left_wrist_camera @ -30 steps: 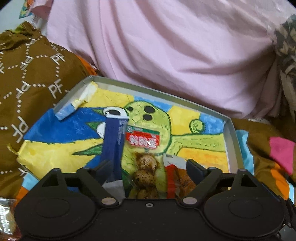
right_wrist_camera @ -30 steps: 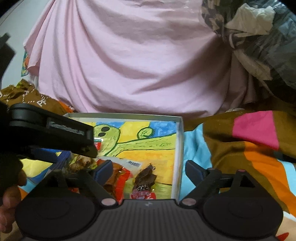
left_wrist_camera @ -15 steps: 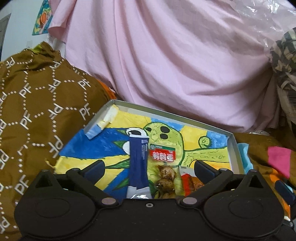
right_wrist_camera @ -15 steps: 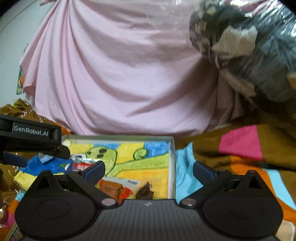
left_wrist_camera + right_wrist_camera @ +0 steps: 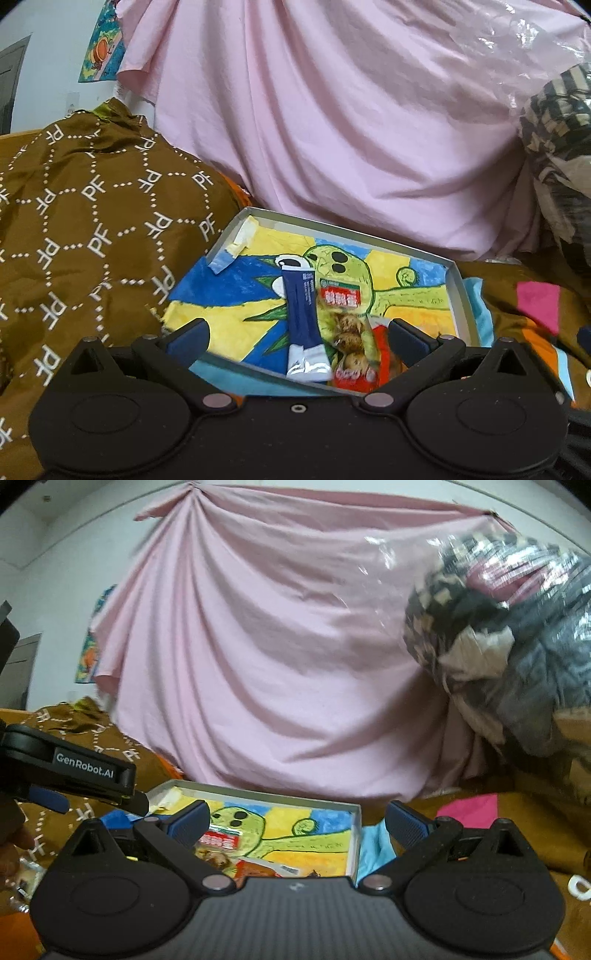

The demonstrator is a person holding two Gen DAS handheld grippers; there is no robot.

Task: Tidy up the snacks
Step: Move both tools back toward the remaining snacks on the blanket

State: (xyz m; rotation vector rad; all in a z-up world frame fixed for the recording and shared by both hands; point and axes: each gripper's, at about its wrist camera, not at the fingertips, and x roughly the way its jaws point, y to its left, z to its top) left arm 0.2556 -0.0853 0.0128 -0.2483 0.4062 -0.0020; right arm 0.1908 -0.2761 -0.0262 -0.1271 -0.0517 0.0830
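We see a bed with a brown, pink and orange blanket (image 5: 535, 295). A flat box (image 5: 460, 295) with a green drawing lies on it, beside brown cloth (image 5: 92, 229).

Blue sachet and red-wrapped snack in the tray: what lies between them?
In the left wrist view, a clear pack of brown round snacks lies between the blue sachet and the red-wrapped snack.

Right gripper (image 5: 295, 821) fingers spread wide, nothing between them; shallow box (image 5: 355, 834) with green cartoon drawing lies on patterned bedding (image 5: 517, 827); red-labelled snack packet (image 5: 221, 840) and orange-red packet (image 5: 258, 867) near box's near edge, touching; left gripper (image 5: 74, 771) over box's left edge; pink sheet (image 5: 277, 664) behind.
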